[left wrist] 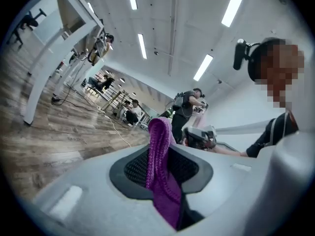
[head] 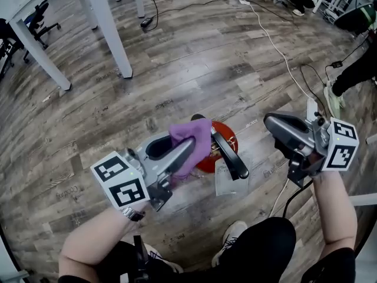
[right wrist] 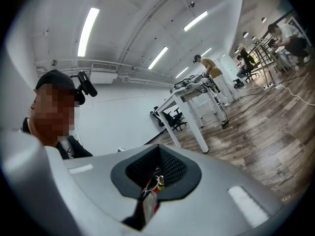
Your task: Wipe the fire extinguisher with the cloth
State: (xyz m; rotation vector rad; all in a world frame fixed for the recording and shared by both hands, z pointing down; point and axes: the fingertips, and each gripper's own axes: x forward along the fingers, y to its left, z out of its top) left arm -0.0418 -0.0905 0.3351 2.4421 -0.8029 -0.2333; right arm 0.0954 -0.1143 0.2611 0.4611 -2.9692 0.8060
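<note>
Wiping under way: left gripper (head: 189, 143) clamped on cloth (head: 194, 133) at top of fire extinguisher (head: 225, 135), upright on floor (head: 194, 58) mid-view; right gripper (head: 272, 121) jaws together, beside it; next likely draws cloth down its body.

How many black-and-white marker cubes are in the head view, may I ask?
2: one black-and-white marker cube at lower left, another at the right edge; none seems hidden.

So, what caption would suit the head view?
Left gripper holding a purple cloth over the red fire extinguisher.
</note>
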